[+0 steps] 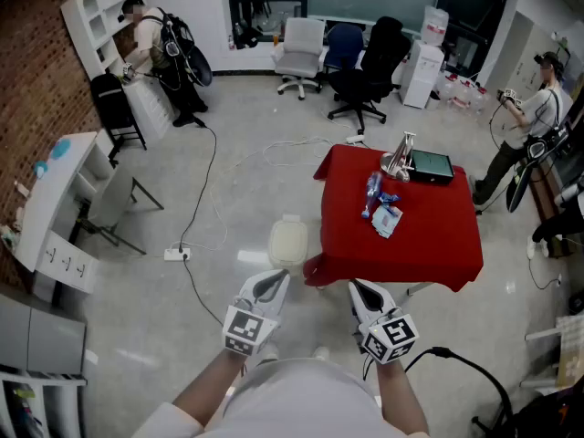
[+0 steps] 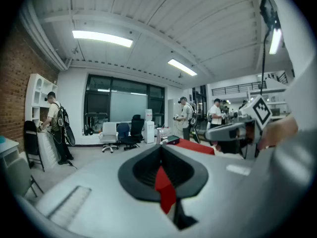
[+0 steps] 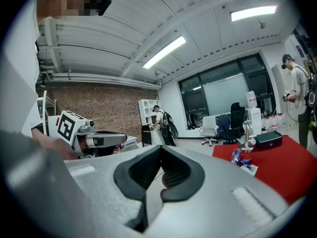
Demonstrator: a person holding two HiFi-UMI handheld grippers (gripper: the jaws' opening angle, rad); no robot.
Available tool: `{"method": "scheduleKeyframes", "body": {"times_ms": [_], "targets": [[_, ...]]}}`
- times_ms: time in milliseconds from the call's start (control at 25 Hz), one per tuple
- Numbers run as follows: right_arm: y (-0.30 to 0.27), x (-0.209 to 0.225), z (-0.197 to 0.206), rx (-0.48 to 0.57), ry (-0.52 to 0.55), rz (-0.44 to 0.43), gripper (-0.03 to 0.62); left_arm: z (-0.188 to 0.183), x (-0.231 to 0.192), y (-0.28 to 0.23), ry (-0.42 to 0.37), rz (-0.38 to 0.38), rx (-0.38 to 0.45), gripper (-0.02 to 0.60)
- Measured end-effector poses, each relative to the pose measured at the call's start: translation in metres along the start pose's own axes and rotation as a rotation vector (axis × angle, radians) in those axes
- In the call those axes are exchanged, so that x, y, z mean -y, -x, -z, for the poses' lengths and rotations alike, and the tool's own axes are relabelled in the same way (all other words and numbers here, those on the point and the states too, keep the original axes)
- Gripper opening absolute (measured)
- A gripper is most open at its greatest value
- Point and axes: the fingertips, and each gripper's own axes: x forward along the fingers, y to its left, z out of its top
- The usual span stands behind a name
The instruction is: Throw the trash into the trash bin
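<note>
Trash (image 1: 381,210) lies in a loose heap near the middle of the table (image 1: 401,255). We have not touched it yet, and it is well apart from both of our grippers. The table is the biggest thing ahead of us. Its red cloth hangs down over the edges, so the heap sits raised and in easy reach from our side.

The bin (image 1: 287,242) stands on the floor just beside the table's left edge, between us and the heap. We judge that placing handy, since a piece lifted off the cloth needs only a short carry to it. The bin looks covered on top, though we cannot tell for sure.

We hold the left gripper (image 1: 276,279) and right gripper (image 1: 358,288) low and close to our body, side by side, pointing forward and slightly down. That suits an approach, not a reach. Both have their jaws clenched together with nothing in them. A red sliver shows in the slit under the left pads, and we read it as something beyond them, not a held thing.

A black box (image 1: 431,167) sits at the table's far side, clear of the heap. In the heap, a bottle (image 1: 372,190) lies on its side next to crumpled wrappers (image 1: 388,220). We judge the bottle the firmer piece to pinch first, once we have opened the jaws.
</note>
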Motion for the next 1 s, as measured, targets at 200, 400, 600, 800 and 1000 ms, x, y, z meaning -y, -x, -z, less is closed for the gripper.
{"method": "scheduleKeyframes", "body": {"times_ms": [200,400,600,800,1000], "targets": [[0.001,-0.001,0.002,-0.004,-0.002,-0.001,-0.005,0.001,0.001,0.001,0.003,-0.004,-0.001,0.005],[0.001,-0.002,0.002,-0.01,-0.006,-0.004,-0.005,-0.001,0.001,0.002,0.007,-0.008,-0.002,0.005],[0.002,-0.002,0.001,-0.007,-0.015,-0.019,-0.005,0.0,0.004,0.004,0.007,-0.017,-0.007,0.006],[0.007,-0.003,0.005,-0.018,0.005,-0.048,-0.003,0.003,0.013,0.006,0.003,-0.028,-0.018,0.005],[0.013,-0.001,0.011,-0.037,0.049,-0.071,-0.003,0.002,0.024,0.002,-0.033,-0.025,-0.017,0.005]]}}
